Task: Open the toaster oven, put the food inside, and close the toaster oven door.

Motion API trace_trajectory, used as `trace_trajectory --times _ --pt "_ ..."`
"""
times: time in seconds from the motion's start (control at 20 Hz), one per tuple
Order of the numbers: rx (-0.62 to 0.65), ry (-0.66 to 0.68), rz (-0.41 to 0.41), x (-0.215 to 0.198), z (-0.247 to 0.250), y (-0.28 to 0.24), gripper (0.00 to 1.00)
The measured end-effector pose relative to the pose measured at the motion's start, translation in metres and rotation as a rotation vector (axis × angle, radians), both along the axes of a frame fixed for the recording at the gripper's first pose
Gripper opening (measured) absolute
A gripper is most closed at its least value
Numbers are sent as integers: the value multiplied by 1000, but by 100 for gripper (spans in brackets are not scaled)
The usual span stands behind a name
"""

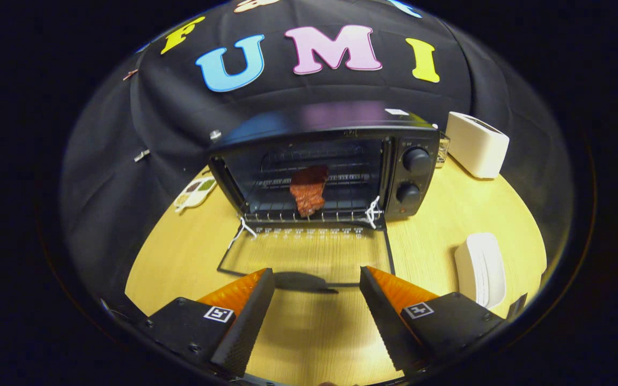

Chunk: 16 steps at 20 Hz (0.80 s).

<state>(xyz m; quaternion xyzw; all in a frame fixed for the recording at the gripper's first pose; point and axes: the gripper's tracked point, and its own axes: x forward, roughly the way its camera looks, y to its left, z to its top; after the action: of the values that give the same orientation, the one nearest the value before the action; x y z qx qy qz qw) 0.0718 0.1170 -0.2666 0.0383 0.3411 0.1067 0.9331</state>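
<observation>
My tongs [317, 281] hung spread wide above the wooden desk [448, 214], with nothing between the fingers. Just ahead of their tips lay the toaster oven's glass door [309, 257], folded down flat onto the desk, its handle casting a shadow near me. Beyond it stood the toaster oven [325, 166], open, with two knobs [412, 174] on its right panel. The food [309, 190], a reddish-brown slab, sat inside on the wire rack [309, 214], near the front and roughly centred. A white toaster [475, 143] stood to the oven's right, a white ribbed object [482, 268] lay nearer me on that side, and a small divided dish [195, 193] rested left of the oven.
</observation>
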Motion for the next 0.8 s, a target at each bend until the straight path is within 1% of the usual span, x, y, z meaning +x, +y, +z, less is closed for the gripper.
trace_trajectory --times 0.1,0.25,0.45,0.6,0.75,0.8 --pt "-28 42 12 -8 -15 3 99" --pt "-32 101 11 -14 -36 6 99" --pt "-94 132 18 -12 -58 4 99" --pt "-99 153 18 -7 -71 13 99" --pt "-94 129 50 4 -72 23 99" --pt "-94 131 47 6 -73 18 99"
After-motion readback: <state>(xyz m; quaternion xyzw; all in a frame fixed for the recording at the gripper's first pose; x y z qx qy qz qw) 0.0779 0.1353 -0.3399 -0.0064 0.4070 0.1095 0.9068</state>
